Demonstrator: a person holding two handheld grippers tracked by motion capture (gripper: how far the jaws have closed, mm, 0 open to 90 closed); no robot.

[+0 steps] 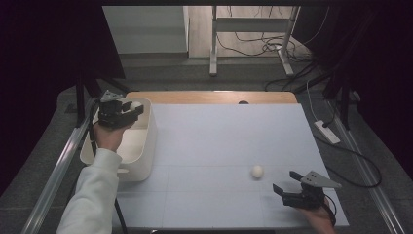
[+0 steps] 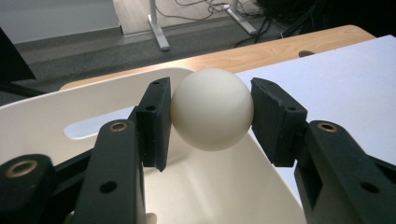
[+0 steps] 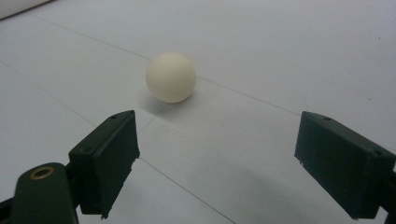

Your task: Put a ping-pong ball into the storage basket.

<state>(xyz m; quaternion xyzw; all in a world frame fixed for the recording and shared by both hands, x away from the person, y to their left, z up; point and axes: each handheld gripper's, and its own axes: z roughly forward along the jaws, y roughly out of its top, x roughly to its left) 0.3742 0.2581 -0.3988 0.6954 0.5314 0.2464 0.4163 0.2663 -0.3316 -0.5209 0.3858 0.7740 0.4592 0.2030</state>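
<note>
Pale blue table (image 1: 209, 146) on grey carpeted floor (image 1: 160, 73)

The place looked like a lab or a test room set up for recording, not a home. The tabletop (image 1: 229, 146) was covered with a plain white sheet and stood on grey carpet (image 1: 44, 146). Dark curtains (image 1: 44, 44) closed off both sides. Behind it stood the metal legs of another desk (image 1: 213, 44), with loose cables (image 1: 263, 44) on the floor, and a white power strip (image 1: 327, 131) lay on the right.
</note>
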